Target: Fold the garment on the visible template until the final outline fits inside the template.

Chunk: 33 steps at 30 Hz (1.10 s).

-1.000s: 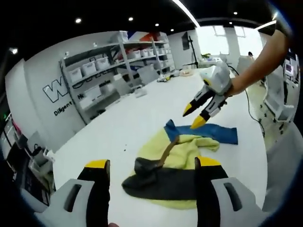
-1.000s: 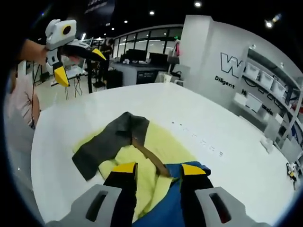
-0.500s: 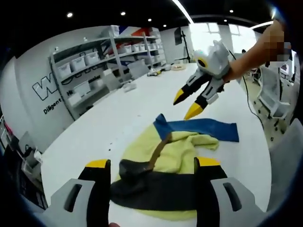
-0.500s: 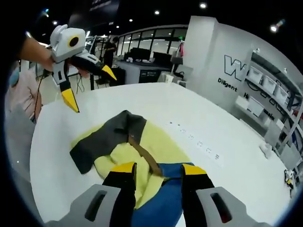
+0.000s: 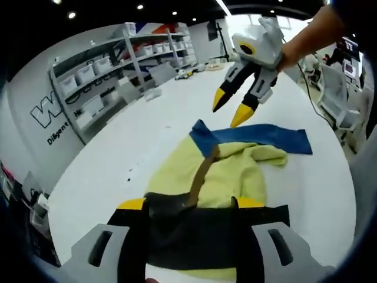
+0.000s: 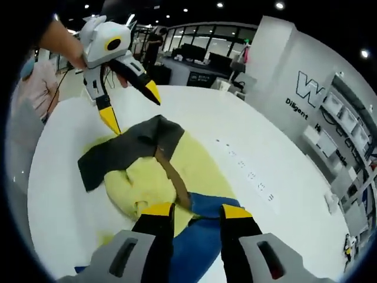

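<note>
While folding waits: the garment (image 5: 218,183) lies crumpled on the white table (image 5: 147,135), yellow, dark grey and blue panels bunched.
Left gripper (image 5: 189,207): my jaws spread over the dark panel, gripping nothing.
Right gripper (image 6: 189,211): my jaws apart above the blue panel.
Remaining: every fold, I judge.

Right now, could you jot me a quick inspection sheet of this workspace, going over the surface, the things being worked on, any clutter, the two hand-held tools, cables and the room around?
Surface: white table, smooth.
Job's things: crumpled garment in yellow, with a blue part, a dark grey part and a brown strip; not yet folded flat. Template: cannot tell.
Clutter: a row of small marks on the table.
Grippers: left gripper open, one finger tip at the dark grey edge; right gripper open, fingers above the blue part.
Cables: a dark cable near the table's far edge.
Surroundings: shelving with bins, wall lettering, desks with monitors.
</note>
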Each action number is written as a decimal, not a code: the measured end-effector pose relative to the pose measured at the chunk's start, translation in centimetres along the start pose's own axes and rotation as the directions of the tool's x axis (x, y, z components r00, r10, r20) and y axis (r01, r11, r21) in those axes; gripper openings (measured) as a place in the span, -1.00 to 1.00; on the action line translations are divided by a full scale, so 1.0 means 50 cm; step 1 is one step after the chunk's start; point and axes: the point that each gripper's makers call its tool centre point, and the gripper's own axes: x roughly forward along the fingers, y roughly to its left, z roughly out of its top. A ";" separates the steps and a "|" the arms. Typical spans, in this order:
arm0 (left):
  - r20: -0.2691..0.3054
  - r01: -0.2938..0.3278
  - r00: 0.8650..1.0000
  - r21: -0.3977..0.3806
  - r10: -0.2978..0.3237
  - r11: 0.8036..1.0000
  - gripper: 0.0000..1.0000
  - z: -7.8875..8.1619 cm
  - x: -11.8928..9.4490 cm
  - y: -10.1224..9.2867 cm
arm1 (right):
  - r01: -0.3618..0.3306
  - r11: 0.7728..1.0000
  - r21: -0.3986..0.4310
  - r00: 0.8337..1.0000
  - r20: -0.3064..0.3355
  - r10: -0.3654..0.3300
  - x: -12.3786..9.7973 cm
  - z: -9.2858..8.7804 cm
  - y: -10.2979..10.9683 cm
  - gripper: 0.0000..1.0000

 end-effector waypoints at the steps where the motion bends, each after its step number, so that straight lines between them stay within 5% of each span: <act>1: -0.004 0.005 1.000 0.004 -0.005 1.000 -0.07 -0.004 0.006 -0.001 | 0.001 1.000 -0.012 1.000 -0.007 -0.001 0.005 -0.004 -0.001 -0.55; 10: -0.047 0.014 0.999 0.001 -0.014 1.000 -0.11 -0.043 0.058 0.006 | -0.023 0.997 -0.071 0.999 -0.035 0.021 0.048 -0.025 0.000 -0.67; 23: -0.156 0.020 0.988 0.174 0.007 0.984 -0.31 -0.095 0.122 0.017 | -0.050 0.982 -0.180 0.994 -0.106 0.031 0.120 -0.061 0.011 -0.78; 33: -0.167 -0.005 0.986 0.145 0.030 0.989 -0.78 -0.098 0.144 0.033 | -0.042 0.988 -0.150 0.993 -0.117 0.025 0.138 -0.061 0.008 -1.00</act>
